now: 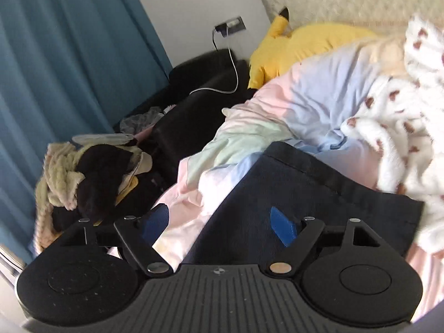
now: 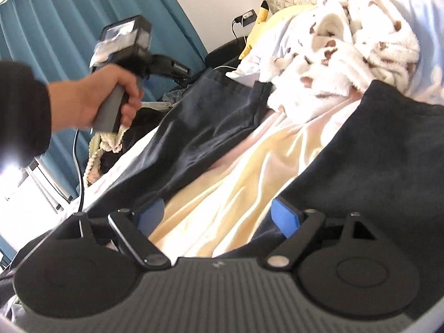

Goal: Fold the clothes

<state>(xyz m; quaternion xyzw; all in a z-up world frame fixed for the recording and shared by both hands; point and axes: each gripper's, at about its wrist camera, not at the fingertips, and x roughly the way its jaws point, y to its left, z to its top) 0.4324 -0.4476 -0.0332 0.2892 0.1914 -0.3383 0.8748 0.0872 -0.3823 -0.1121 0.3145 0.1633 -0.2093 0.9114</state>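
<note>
Dark navy trousers (image 2: 211, 122) lie spread on the bed, one leg on the left and the other leg (image 2: 383, 149) on the right. In the left wrist view my left gripper (image 1: 219, 223) hovers open over the end of one trouser leg (image 1: 299, 188); its blue pads touch nothing. My right gripper (image 2: 217, 216) is open too, above the pale yellow sheet (image 2: 236, 183) between the two legs, with its right pad at the edge of the dark cloth. A hand (image 2: 108, 97) in a black sleeve holds the left gripper's handle, high at the left.
A white fleece with brown hearts (image 1: 399, 116) is bunched at the head of the bed on the pastel duvet (image 1: 319, 91). Behind it lies a yellow plush (image 1: 294, 47). A basket of clothes (image 1: 83, 177), a black seat (image 1: 199, 88) and teal curtains (image 1: 69, 55) stand left of the bed.
</note>
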